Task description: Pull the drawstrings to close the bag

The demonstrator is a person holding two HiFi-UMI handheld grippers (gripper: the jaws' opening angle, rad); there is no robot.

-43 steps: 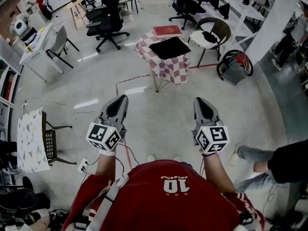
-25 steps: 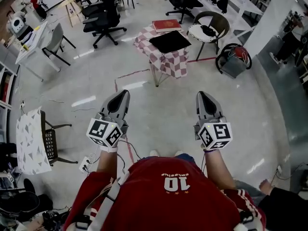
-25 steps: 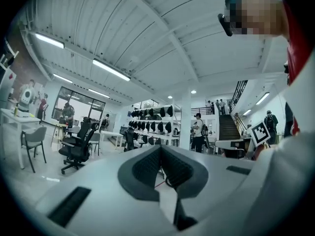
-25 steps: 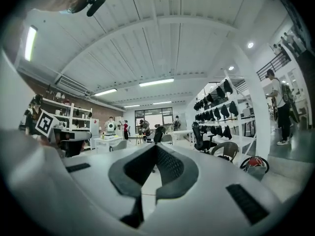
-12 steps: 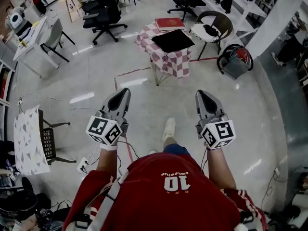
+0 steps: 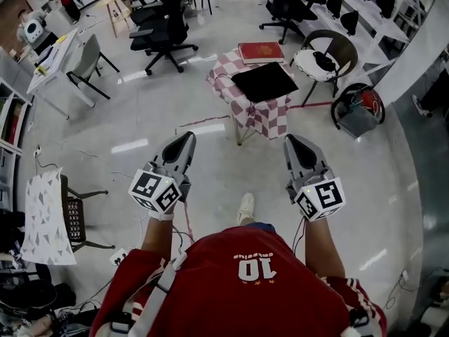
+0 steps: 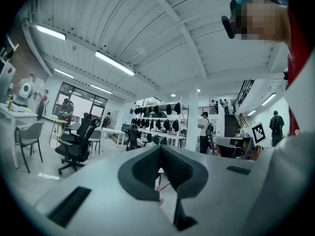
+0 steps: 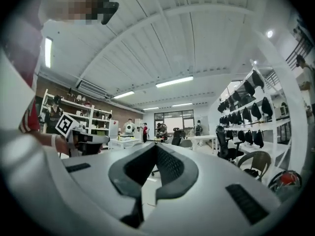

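— Looking down from the head view, where did the black bag [image 6: 264, 81] lie?
— It lay flat on the checkered tabletop [image 6: 270, 118], near its middle. A red book [image 6: 260, 52] sat at the far edge of that tabletop, just beyond the bag. I could not make out the drawstrings.
— And the tongs?
— Both were well short of the tabletop, on the person's side of it, over the pale floor [image 6: 140, 118]. The left tongs [image 6: 186, 139] stood to its near left and the right tongs [image 6: 293, 143] to its near right. Neither touched the tabletop or the bag.
— Spread or pressed together?
— Both pairs were pressed together. Each gripper view showed the dark pads [image 7: 142, 166] meeting tip to tip.
— What else stood round the tabletop?
— A wicker chair [image 6: 342, 42] stood just to its right, and a black office chair [image 6: 165, 30] well off to its far left. The person's white shoe [image 6: 245, 208] was on the floor on its near side.
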